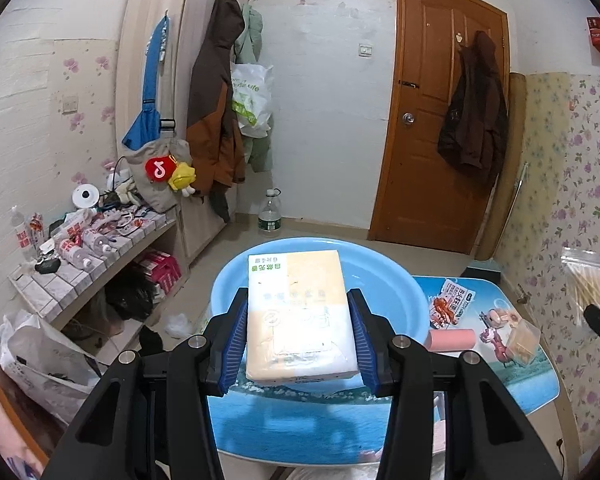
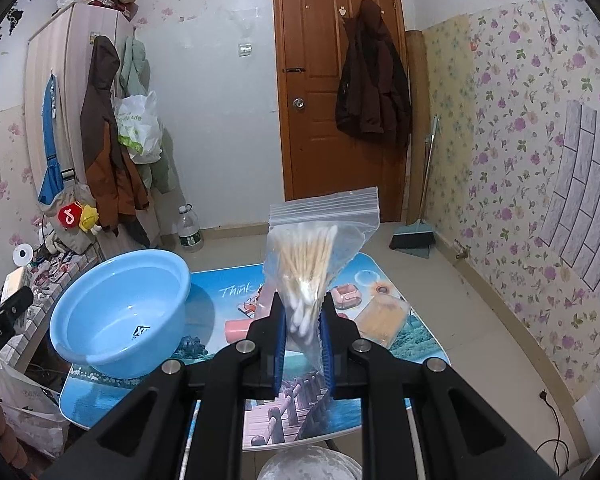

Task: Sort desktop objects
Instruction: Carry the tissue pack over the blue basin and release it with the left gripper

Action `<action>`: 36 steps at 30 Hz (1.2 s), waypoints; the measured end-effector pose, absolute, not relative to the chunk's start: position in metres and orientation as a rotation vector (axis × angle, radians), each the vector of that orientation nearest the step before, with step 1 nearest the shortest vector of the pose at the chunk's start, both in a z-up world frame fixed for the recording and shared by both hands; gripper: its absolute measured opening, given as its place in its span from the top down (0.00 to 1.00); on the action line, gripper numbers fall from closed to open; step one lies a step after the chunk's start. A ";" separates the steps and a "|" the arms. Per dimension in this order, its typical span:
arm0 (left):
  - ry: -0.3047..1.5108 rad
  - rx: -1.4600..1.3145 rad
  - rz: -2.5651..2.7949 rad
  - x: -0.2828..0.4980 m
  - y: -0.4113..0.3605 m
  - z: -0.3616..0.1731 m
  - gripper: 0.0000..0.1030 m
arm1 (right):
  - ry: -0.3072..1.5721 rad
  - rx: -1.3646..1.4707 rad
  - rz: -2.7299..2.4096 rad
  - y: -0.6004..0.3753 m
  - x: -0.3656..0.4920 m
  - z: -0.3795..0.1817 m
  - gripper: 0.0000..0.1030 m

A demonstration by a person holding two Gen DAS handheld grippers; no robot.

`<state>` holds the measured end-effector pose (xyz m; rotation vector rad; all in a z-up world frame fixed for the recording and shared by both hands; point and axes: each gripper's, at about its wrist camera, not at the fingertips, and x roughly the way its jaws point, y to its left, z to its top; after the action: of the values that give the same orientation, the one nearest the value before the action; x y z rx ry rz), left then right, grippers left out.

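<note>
Left gripper (image 1: 298, 336) clamps the tissue pack (image 1: 300, 316) above the basin (image 1: 400, 300), while right gripper (image 2: 302, 320) pinches a swab bag (image 2: 316, 248), apparently clear of the table (image 2: 400, 344).

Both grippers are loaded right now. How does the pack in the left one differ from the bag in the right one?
The flat cream-and-white wrapped tissue pack is opaque and block-shaped; the clear zip bag of cotton swabs is see-through and limp. The left gripper spans the pack's width with its jaws well apart; the right gripper pinches the bag's lower part nearly closed. The pack lies level, while the bag stands upright. Both are held above the picture-printed table.
</note>
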<state>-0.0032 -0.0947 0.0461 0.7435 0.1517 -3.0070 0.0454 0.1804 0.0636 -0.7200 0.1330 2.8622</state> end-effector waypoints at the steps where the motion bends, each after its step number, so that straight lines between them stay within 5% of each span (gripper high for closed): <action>1: 0.152 0.740 -3.008 -0.003 -0.095 0.046 0.56 | 0.131 -0.720 2.863 0.181 0.045 0.064 0.85; 22: 0.067 0.661 -3.022 -0.013 -0.118 0.081 0.56 | 0.078 -0.610 2.958 0.153 0.004 0.136 0.85; 36: 0.077 0.702 -3.001 -0.033 -0.137 0.073 0.56 | 0.067 -0.698 2.997 0.115 -0.033 0.123 0.85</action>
<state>-0.0333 -0.1365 0.0735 0.7025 0.0765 -3.0011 -0.0334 0.1148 0.1234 -0.6985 0.0674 2.9972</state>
